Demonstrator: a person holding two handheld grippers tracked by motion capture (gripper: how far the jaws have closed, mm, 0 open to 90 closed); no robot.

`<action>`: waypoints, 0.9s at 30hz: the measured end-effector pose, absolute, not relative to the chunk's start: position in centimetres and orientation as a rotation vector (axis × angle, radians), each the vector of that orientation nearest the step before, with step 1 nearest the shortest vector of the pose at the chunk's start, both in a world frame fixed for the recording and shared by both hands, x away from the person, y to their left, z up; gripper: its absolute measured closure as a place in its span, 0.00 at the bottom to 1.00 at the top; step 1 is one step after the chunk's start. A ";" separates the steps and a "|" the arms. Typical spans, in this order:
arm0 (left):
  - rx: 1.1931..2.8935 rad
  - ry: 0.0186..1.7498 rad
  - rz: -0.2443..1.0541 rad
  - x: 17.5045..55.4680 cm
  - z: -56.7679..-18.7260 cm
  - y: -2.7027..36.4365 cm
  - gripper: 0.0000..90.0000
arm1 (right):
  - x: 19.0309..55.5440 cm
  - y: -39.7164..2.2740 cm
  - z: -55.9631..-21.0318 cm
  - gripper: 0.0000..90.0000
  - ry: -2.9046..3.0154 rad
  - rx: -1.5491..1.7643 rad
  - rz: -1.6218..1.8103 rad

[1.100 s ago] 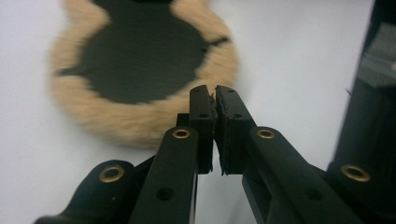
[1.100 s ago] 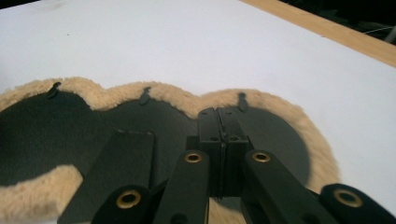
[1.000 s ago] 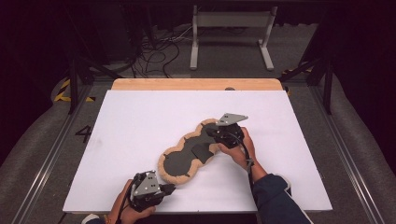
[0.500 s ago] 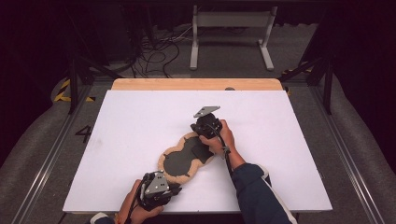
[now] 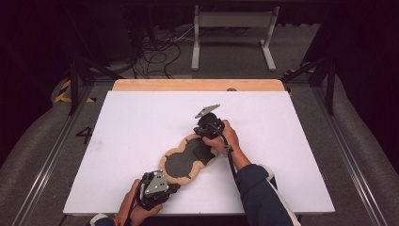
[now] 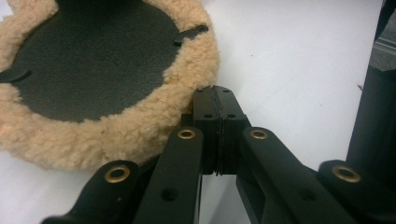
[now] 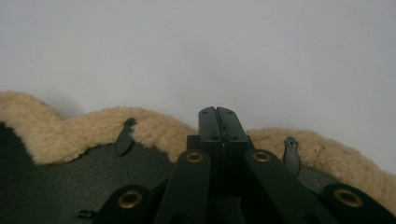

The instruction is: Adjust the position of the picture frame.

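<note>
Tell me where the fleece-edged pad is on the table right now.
In the high view the fleece-edged pad lies diagonally on the white table, slightly left of centre towards the near edge, with the left gripper at its near end and the right gripper over its far end.

One fleece pad (image 5: 188, 160), two tools, one white board (image 5: 141, 117).

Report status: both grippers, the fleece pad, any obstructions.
Left gripper shut, jaws just closed, tips at the fleece pad near edge; grip on fleece unclear. Right gripper shut, over the pad's far end. Pad flat on white board. Nothing in the way.
</note>
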State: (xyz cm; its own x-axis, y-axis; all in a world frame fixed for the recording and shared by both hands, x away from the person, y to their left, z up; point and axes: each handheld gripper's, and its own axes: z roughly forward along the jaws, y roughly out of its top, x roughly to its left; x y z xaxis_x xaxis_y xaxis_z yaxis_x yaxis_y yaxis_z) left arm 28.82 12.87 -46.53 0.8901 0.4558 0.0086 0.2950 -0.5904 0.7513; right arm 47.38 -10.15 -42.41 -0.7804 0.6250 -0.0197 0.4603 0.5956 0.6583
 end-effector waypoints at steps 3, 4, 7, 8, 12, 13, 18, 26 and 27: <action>2.238 0.537 0.272 28.9 -46.3 13.0 1.00 | 47.1 -10.7 -42.2 1.00 2.593 0.889 0.941; 2.241 0.546 0.268 28.9 -46.2 13.1 1.00 | 47.1 -10.7 -42.2 1.00 2.593 0.892 0.940; 2.236 0.546 0.257 29.0 -46.3 13.1 1.00 | 47.1 -10.1 -42.2 1.00 2.558 0.853 0.898; 2.235 0.546 0.255 29.0 -46.3 13.1 1.00 | 47.2 -9.9 -42.3 1.00 2.549 0.855 0.907; 2.266 0.519 0.238 29.0 -46.8 12.3 0.96 | 47.8 -9.4 -42.9 1.00 2.533 0.898 0.925; 2.264 0.519 0.239 29.0 -46.9 12.1 0.96 | 47.9 -9.4 -42.9 1.00 2.539 0.913 0.925; 2.268 0.520 0.249 29.1 -46.8 11.7 0.98 | 48.5 -8.8 -42.7 1.00 2.579 0.910 0.862; 2.242 0.550 0.233 29.2 -46.4 12.5 1.00 | 48.7 -7.9 -43.2 1.00 2.580 0.929 0.779; 2.235 0.562 0.226 29.3 -46.3 12.7 1.00 | 48.8 -8.1 -43.1 1.00 2.589 0.934 0.775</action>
